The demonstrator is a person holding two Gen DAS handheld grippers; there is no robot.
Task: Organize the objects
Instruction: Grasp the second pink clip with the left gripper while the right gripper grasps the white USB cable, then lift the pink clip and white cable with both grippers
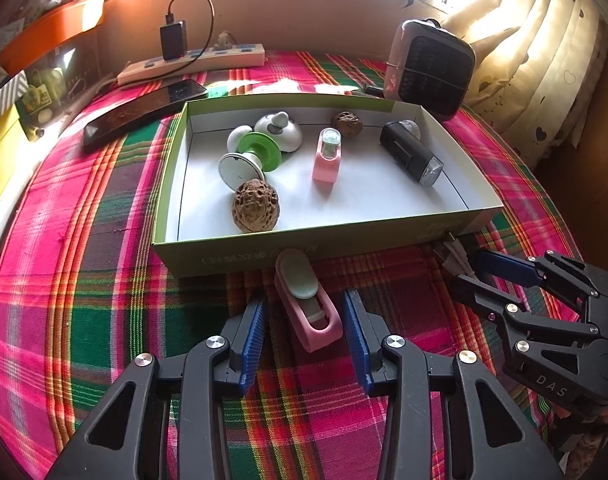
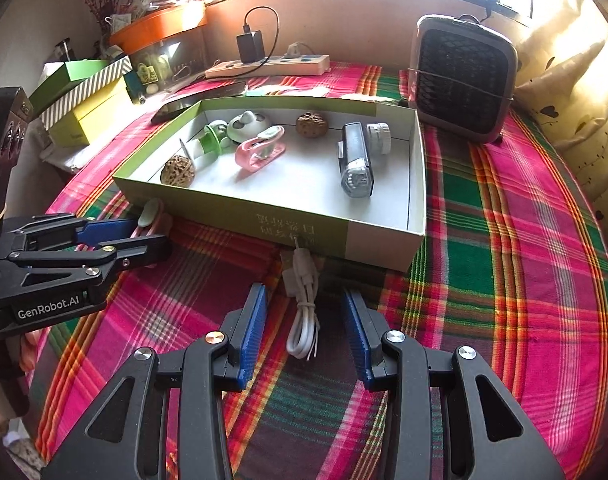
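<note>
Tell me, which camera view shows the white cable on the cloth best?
The right wrist view: the coiled white cable lies whole between the open right tongs. The left wrist view shows only its plug end beside the box.

A lived-in home room, by the look of it: a desk under a bright plaid cloth pushed against a sunny window, cream curtains with little hearts, a power strip with a charger plugged in, a phone, a small portable heater, and stacked gift boxes beside dried branches.
</note>
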